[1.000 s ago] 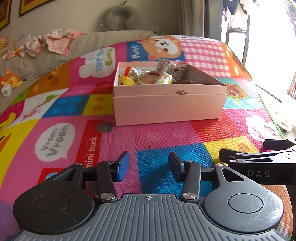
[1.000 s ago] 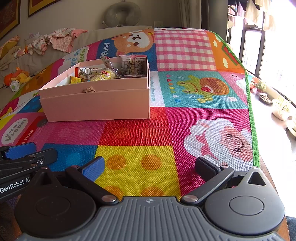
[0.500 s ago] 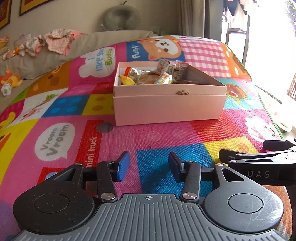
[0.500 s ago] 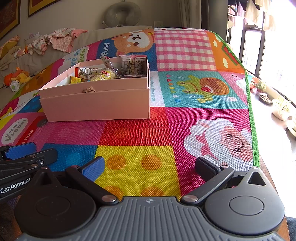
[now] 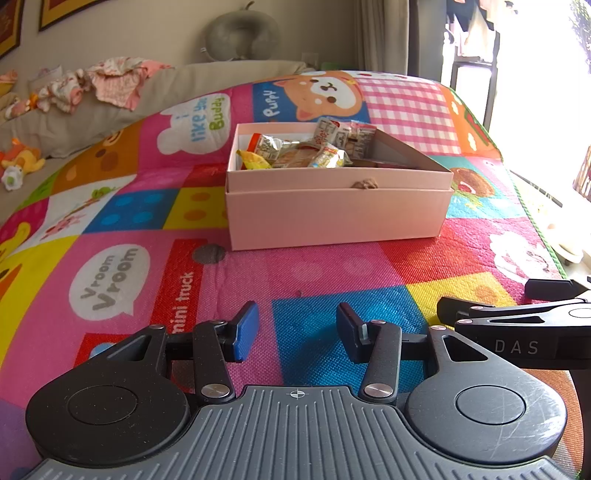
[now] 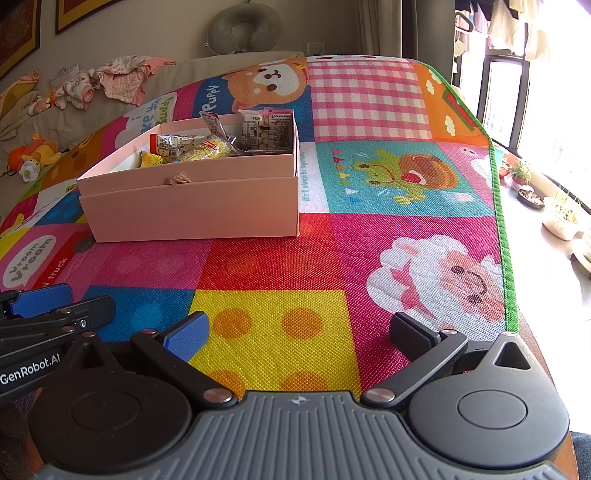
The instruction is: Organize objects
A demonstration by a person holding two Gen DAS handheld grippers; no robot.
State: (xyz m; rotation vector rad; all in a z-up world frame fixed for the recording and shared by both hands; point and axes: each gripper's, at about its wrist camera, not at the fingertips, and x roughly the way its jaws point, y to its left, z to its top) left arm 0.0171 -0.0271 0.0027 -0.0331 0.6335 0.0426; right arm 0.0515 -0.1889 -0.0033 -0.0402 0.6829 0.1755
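A pink cardboard box (image 5: 336, 214) stands open on the colourful play mat, with several snack packets (image 5: 310, 147) piled in its back half. It also shows in the right wrist view (image 6: 195, 210), packets (image 6: 236, 136) at the far end. My left gripper (image 5: 297, 332) is open and empty, low over the mat in front of the box. My right gripper (image 6: 299, 332) is open wide and empty, to the right of the left one and nearer the mat's right edge.
The play mat (image 6: 369, 177) covers the table, with a green border (image 6: 504, 258) on the right. A grey sofa with clothes (image 5: 110, 81) and a neck pillow (image 5: 242, 33) lies behind. Plant pots (image 6: 561, 218) sit by the window on the right.
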